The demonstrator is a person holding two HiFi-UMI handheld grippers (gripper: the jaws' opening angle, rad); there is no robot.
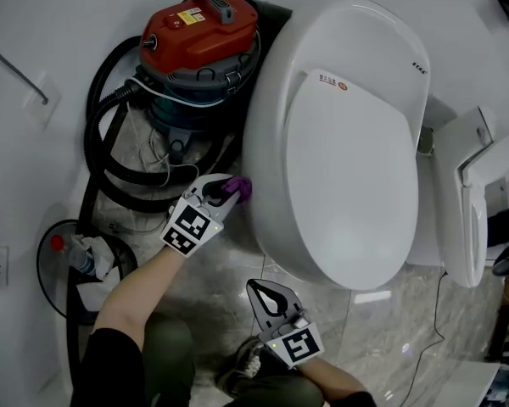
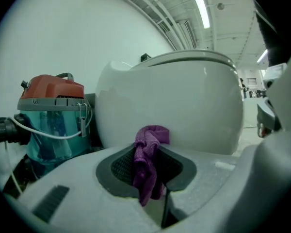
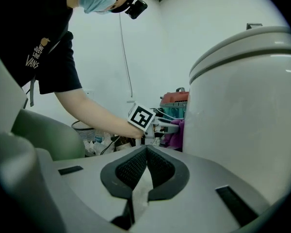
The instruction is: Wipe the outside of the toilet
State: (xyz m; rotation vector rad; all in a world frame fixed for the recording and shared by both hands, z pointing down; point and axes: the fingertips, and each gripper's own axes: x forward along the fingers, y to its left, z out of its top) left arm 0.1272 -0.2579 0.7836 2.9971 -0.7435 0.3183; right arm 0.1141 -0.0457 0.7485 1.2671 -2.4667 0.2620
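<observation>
Left gripper [image 1: 226, 191] is clamped on the cloth [image 1: 241, 188], right up against the toilet [image 1: 339, 142] on its vacuum [image 1: 199, 32] side. Right gripper [image 1: 270, 296] is closed on nothing, low by the bowl's front. Only a small pinch holds that cloth, so a hard rub could probably tug it loose, or the gripper snags the hose [image 1: 110, 176].

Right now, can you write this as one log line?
left tongs: shut on purple cloth | purple cloth: at toilet side | right tongs: shut, empty, off the toilet
</observation>
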